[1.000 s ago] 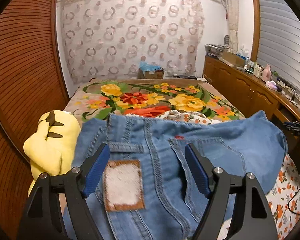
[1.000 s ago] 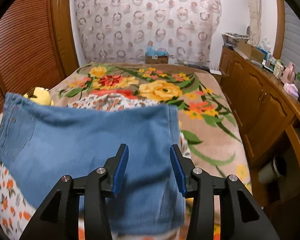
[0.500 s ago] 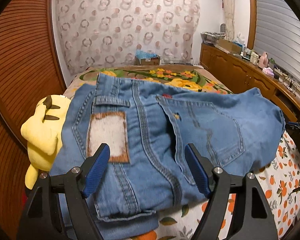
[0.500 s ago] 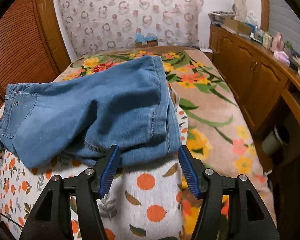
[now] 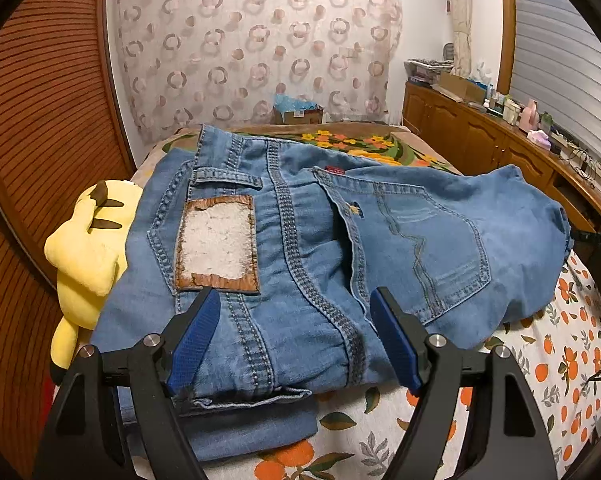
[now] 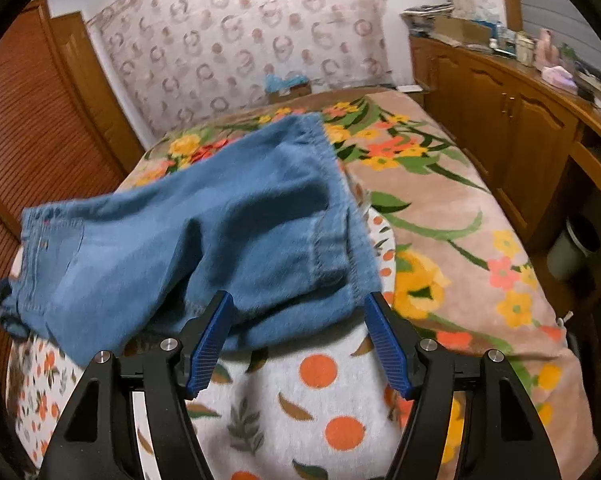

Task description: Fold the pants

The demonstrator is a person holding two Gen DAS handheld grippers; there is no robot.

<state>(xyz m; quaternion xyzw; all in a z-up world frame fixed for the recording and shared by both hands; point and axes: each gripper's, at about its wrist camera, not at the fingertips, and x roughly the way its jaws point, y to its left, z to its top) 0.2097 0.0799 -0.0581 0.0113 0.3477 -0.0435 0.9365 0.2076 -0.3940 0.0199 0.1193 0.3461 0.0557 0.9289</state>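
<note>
In the left wrist view, the left gripper [image 5: 294, 336] sits at 6 o'clock with its blue-padded jaws spread wide and holding nothing. Its fingertips overlap the near folded edge of the pants [image 5: 300, 252], but whether they touch the cloth cannot be told. The pants lie folded on an orange-print blanket [image 5: 540, 368], which shows at 4 to 5 o'clock. The seat side faces up, with a worn leather patch [image 5: 216, 244] at 10 o'clock from the gripper and a back pocket [image 5: 424, 240] at 2 o'clock. A lower denim layer pokes out under the near edge at 6 o'clock. A yellow plush toy [image 5: 88, 252] rests against the left edge of the pants at 9 o'clock. Farther off, at 12 o'clock, a floral bedspread [image 5: 364, 144] runs to a cardboard box [image 5: 298, 112] below a ring-patterned curtain [image 5: 252, 48]. A wooden cabinet [image 5: 472, 136] stands at 2 o'clock.

In the right wrist view, the right gripper [image 6: 300, 340] is likewise spread apart and empty at 6 o'clock, above the orange-print blanket [image 6: 300, 400]. The pants [image 6: 220, 232] lie just beyond the fingertips, stretching toward 9 o'clock, with the hemmed leg end [image 6: 336, 208] running toward 12 o'clock. The floral bedspread [image 6: 440, 200] extends to 1 o'clock, and the wooden cabinet [image 6: 500, 112] lies at 2 o'clock.
</note>
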